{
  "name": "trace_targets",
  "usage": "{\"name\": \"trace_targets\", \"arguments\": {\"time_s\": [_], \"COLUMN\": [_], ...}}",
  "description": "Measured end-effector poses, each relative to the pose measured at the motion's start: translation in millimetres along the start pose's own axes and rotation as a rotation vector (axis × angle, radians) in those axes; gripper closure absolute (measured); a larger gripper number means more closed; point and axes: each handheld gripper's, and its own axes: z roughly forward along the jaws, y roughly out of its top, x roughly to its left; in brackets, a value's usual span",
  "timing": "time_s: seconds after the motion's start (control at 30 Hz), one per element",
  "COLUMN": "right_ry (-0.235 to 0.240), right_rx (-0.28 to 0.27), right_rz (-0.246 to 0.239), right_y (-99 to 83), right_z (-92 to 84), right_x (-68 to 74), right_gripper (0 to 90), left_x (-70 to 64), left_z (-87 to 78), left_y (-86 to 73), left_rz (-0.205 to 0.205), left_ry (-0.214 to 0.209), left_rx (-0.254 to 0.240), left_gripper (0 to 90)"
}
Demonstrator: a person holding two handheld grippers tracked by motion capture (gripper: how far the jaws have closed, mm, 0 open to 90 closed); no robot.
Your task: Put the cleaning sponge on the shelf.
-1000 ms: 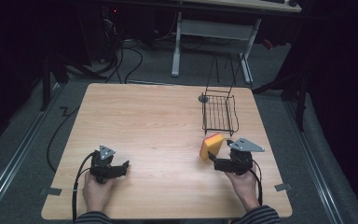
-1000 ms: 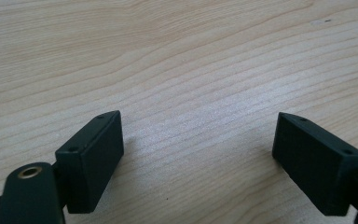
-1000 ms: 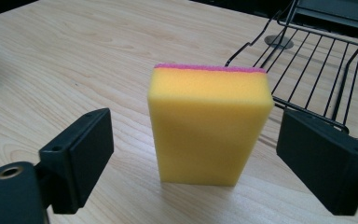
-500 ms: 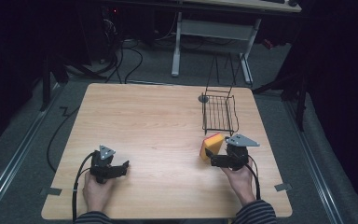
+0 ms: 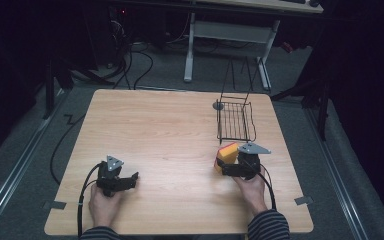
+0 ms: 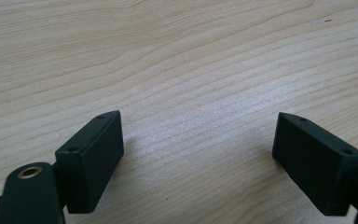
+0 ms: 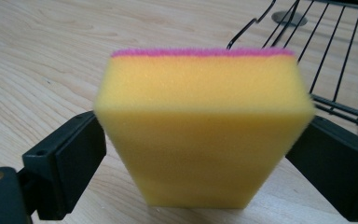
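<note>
the right gripper (image 5: 228, 168) is clamped on a yellow sponge (image 7: 203, 126) with a pink top layer, one black jaw pressed against each of its sides, so the sponge sits squarely between them and sticks out ahead of the tips. just beyond the sponge, ahead and to one side of this gripper, stands a black wire rack (image 5: 234, 120) on the wooden table (image 5: 165, 130). the left gripper (image 6: 200, 158) rests low over bare tabletop well apart from the sponge, its jaws spread wide with nothing between them.
</note>
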Motion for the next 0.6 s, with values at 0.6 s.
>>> {"name": "trace_targets", "arguments": {"time_s": [0.6], "right_ry": [0.007], "right_rx": [0.037], "right_rz": [0.006], "right_y": [-8.1], "right_z": [14.1], "right_x": [-1.8], "right_gripper": [20.1], "left_x": [0.1], "left_z": [-0.1], "left_y": [-0.1], "left_rz": [0.0], "left_ry": [-0.001], "left_rx": [0.0], "left_gripper": [17.0]}}
